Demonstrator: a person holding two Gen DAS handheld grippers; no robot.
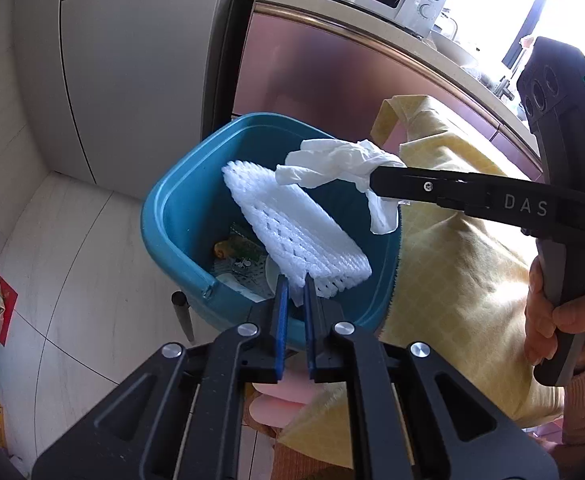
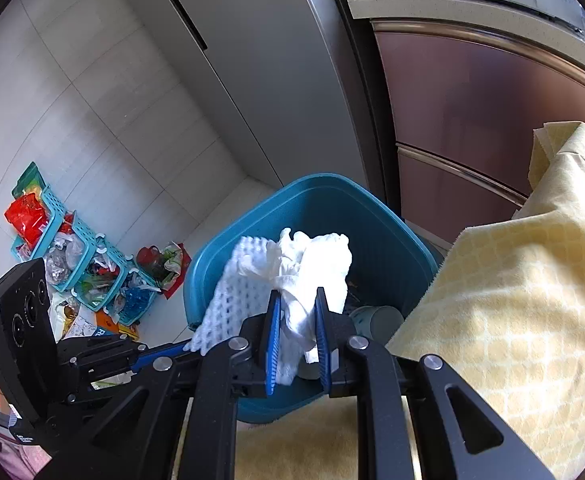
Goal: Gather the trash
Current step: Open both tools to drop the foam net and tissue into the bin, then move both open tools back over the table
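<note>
While both grippers hang over the blue bin, each clamps one piece of trash above its open mouth.

The left gripper pinches the white foam net by one end, its long axis running away toward the far rim; the right gripper grips a crumpled tissue. A yellow cloth crowds the bin's right edge; bare floor lies left.

Teal bin, yellow checked cloth

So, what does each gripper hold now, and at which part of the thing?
The left gripper pinches the white foam net at its lower edge. The right gripper clamps the crumpled tissue near its lower end.
</note>
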